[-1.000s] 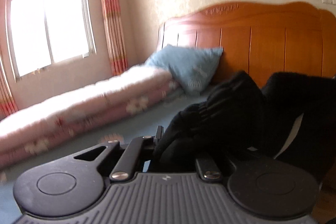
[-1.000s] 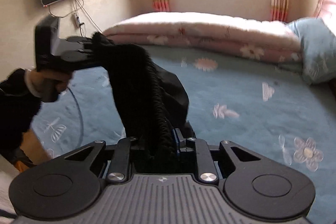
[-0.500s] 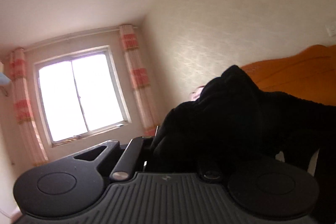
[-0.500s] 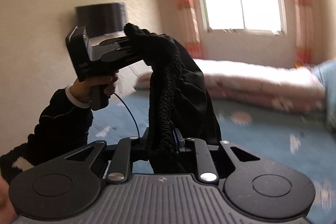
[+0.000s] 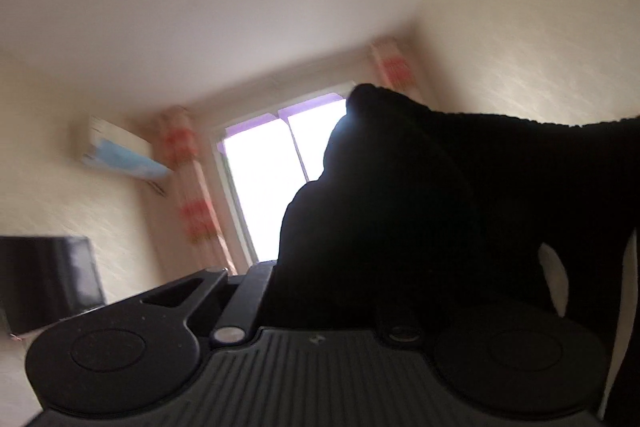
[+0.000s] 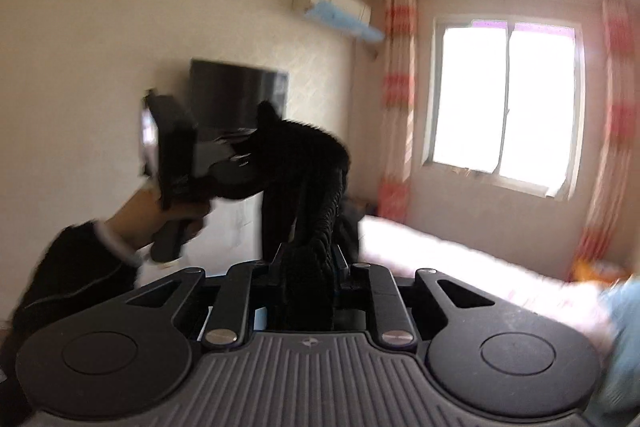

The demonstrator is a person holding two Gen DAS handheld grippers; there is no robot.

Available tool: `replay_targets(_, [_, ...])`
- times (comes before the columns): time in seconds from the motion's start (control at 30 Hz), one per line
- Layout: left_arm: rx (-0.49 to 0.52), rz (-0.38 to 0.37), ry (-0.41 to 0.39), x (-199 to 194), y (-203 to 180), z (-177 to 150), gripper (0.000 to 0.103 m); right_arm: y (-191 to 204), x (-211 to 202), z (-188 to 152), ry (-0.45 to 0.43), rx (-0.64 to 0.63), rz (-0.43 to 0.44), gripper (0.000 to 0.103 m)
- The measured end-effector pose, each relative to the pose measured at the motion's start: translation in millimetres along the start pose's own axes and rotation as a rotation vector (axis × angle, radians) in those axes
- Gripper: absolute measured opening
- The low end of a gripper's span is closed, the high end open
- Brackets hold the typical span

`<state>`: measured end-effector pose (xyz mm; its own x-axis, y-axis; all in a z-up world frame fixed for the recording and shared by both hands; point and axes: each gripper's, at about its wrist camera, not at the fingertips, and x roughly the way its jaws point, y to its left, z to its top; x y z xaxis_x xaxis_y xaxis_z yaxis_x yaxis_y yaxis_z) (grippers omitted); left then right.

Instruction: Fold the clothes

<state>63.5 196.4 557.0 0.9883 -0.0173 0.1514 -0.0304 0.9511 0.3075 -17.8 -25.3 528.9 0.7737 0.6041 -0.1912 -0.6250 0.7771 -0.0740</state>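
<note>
Right gripper point(image 6: 308, 267): fingers clamped on a ribbed edge of the black garment point(image 6: 308, 163). Left gripper point(image 6: 236, 163), beyond it, bites the same edge higher up, fingers closed on cloth; its own camera is mostly blocked by the fabric. Garment hangs in the air between them, bunched, above the bed point(image 6: 460, 259). Judgement: a spread or shake-out. Draw the grips apart evenly to flatten it. Window point(image 6: 508, 99) beyond.
</note>
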Motion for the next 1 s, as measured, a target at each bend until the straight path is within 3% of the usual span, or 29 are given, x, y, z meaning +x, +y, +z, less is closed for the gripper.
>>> replay_targets(0.1, [-0.045, -0.001, -0.051, -4.0, 2.2, 11.4, 0.011, -5.4, -4.5, 27.5, -0.061, 0.018, -0.027, 0.021])
replay_targets(0.2, [0.01, -0.093, 0.024, 9.9, -20.2, -5.6, 0.012, -5.1, -10.5, 21.5, -0.081, -0.011, -0.014, 0.021])
replay_targets(0.3, [0.072, -0.183, 0.129, 35.2, -60.5, -52.6, 0.012, -8.0, 0.0, -10.2, -0.028, -0.041, -0.007, 0.021])
replay_targets(0.5, [0.082, -0.428, 0.352, 80.8, -144.7, -186.5, 0.011, -19.6, 49.8, -121.3, 0.207, 0.021, 0.03, 0.021])
replay_targets(0.67, [0.059, -0.617, 0.531, 89.9, -209.8, -302.8, 0.008, -32.1, 97.6, -238.2, 0.485, 0.137, 0.11, 0.021])
replay_targets(0.87, [0.027, -0.723, 0.7, 88.6, -265.0, -405.0, 0.006, -47.1, 139.9, -355.1, 0.743, 0.307, 0.171, 0.02])
replay_targets(1.0, [-0.005, -0.723, 0.757, 105.5, -270.6, -428.5, 0.005, -61.7, 149.5, -401.4, 0.828, 0.43, 0.195, 0.02])
